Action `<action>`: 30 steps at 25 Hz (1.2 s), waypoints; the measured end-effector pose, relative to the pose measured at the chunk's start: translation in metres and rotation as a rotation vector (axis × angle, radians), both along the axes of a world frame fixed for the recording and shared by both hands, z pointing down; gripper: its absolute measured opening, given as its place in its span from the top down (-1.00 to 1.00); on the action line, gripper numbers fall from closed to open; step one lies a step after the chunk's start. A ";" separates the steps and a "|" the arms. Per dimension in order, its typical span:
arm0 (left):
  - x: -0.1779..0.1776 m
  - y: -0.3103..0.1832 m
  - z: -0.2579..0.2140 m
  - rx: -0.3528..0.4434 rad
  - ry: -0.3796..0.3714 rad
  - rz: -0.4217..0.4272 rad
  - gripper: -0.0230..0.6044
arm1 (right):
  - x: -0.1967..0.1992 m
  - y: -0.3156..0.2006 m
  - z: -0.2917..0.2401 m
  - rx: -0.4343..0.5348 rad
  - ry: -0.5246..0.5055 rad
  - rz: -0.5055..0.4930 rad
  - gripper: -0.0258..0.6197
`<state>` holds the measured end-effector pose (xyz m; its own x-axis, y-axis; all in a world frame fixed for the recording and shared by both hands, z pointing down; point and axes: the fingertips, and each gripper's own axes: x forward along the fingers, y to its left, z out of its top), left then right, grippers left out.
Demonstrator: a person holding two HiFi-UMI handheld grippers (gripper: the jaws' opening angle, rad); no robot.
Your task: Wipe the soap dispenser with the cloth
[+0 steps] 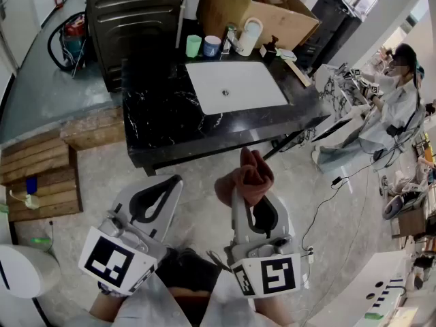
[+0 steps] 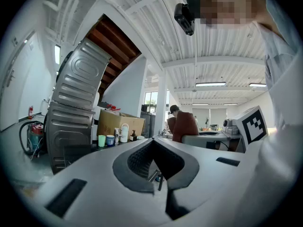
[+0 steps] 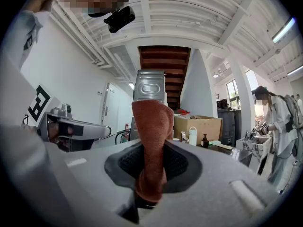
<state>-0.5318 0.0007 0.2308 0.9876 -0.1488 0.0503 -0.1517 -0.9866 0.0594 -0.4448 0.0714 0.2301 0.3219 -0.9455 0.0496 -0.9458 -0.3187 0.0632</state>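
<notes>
My right gripper (image 1: pixel 255 197) is clamped on a rust-brown cloth (image 1: pixel 248 173), which stands bunched above the closed jaws over the pale tiled floor (image 1: pixel 197 176). My left gripper (image 1: pixel 162 193) hovers just beside it, its jaw tips together with nothing between them. The dark pump-top soap dispenser (image 1: pixel 271 49) stands well apart from both, at the back edge of the black marble counter (image 1: pixel 157 114), behind the white rectangular sink basin (image 1: pixel 253 90). It is near a white jug (image 1: pixel 251 36), a blue cup (image 1: pixel 212 45) and a green cup (image 1: pixel 193 45).
</notes>
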 end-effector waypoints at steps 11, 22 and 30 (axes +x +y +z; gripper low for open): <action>-0.003 0.004 -0.001 0.004 0.000 0.017 0.92 | -0.002 0.004 0.001 -0.007 -0.010 0.020 0.69; -0.014 -0.001 0.001 -0.002 0.015 0.077 0.92 | -0.014 0.012 0.003 -0.014 -0.015 0.104 0.69; -0.020 0.008 0.006 -0.011 0.037 0.156 0.92 | -0.020 0.034 0.007 -0.021 -0.002 0.208 0.69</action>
